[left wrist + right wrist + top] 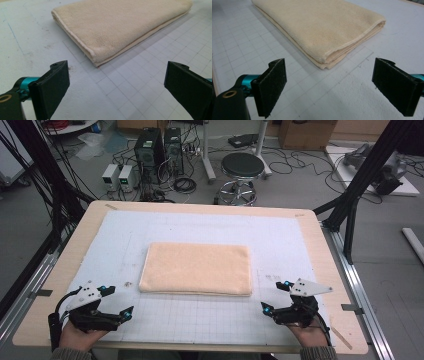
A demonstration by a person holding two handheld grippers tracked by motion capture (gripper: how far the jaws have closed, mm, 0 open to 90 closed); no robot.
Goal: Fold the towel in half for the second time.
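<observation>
A folded towel [196, 268] the colour of a peach is lying flat in the middle of a white mat [125, 235] with a grid of lines, and the mat is covering most of the desk [65, 265]. The left tongs [116, 302] are sitting near the towel's near left corner, not touching it. Their jaws are standing wide open and holding nothing. The right tongs [275, 296] are sitting near the towel's near right corner, also apart from it, wide open and holding nothing. A black stool [242, 167] is standing on the floor behind the desk
</observation>
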